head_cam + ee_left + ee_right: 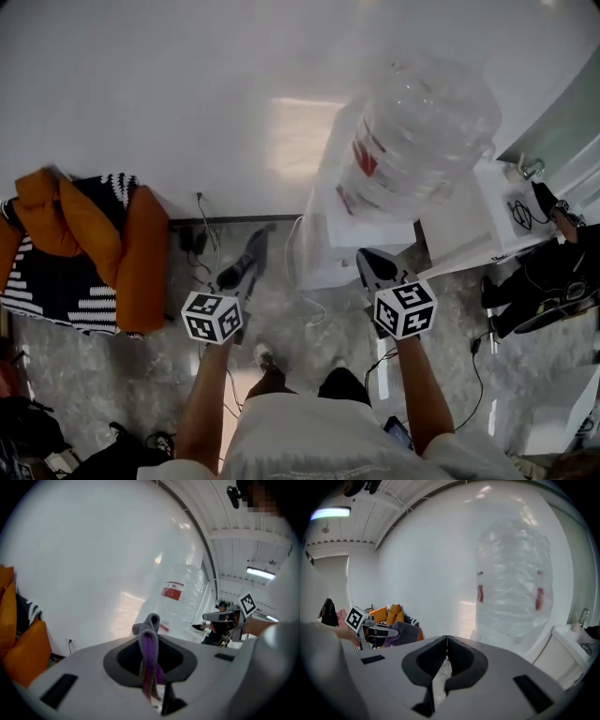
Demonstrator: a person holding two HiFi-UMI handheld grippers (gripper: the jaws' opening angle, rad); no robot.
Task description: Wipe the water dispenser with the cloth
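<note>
The water dispenser is a white cabinet against the wall, topped by a clear bottle with a red label. My left gripper is held just left of the cabinet, shut on a grey and purple cloth. In the left gripper view the cloth is folded over between the shut jaws, with the bottle beyond it. My right gripper hovers in front of the cabinet's right side. In the right gripper view its jaws meet with nothing between them, facing the bottle.
An orange jacket on a black and white striped cloth lies at the left. Cables run along the floor by the wall. A white counter stands right of the dispenser, with a person beside it.
</note>
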